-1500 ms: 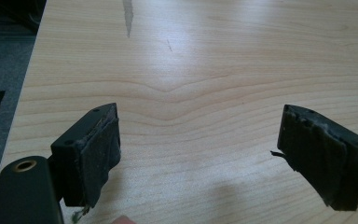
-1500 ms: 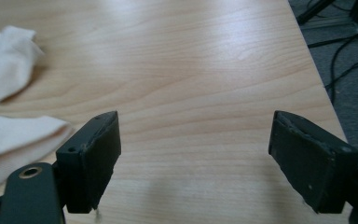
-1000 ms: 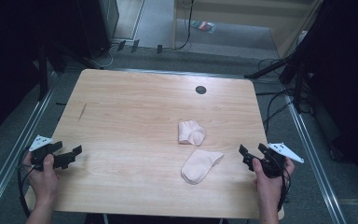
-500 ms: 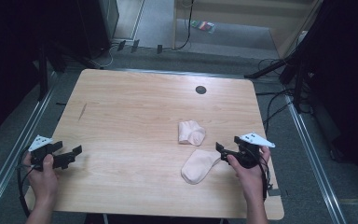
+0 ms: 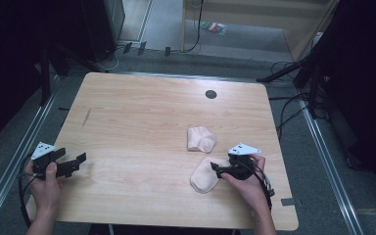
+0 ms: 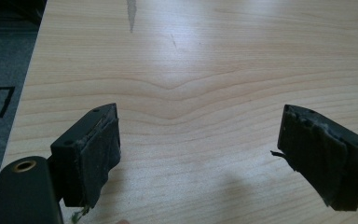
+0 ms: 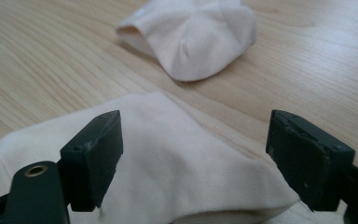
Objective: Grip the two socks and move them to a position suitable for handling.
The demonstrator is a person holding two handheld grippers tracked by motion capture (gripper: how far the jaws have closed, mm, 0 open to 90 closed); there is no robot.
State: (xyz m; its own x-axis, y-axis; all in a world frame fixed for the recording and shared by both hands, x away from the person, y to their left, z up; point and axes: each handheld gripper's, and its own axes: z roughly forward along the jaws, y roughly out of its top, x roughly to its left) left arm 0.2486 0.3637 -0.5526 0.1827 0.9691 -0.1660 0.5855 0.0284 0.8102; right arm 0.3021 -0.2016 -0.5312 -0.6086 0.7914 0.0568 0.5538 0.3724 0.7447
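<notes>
Two pale pink socks lie on the wooden table [image 5: 142, 122]. The nearer sock [image 5: 203, 177] [image 7: 168, 168] lies flat at the front right. The farther sock [image 5: 201, 138] [image 7: 196, 37] is bunched up just beyond it. My right gripper [image 5: 217, 170] [image 7: 193, 161] is open, low over the right end of the nearer sock, its jaws straddling the cloth. My left gripper [image 5: 76, 164] [image 6: 200, 154] is open above bare wood near the front left edge, nothing between its jaws.
A small dark round hole [image 5: 210, 94] sits near the table's far edge. A grey streak [image 5: 86, 115] [image 6: 131, 11] marks the wood at the left. Cables [image 5: 284, 107] and dark stands surround the table on the floor.
My right gripper has moved left from the table's right edge onto the nearer sock. The left gripper has stayed in place.
</notes>
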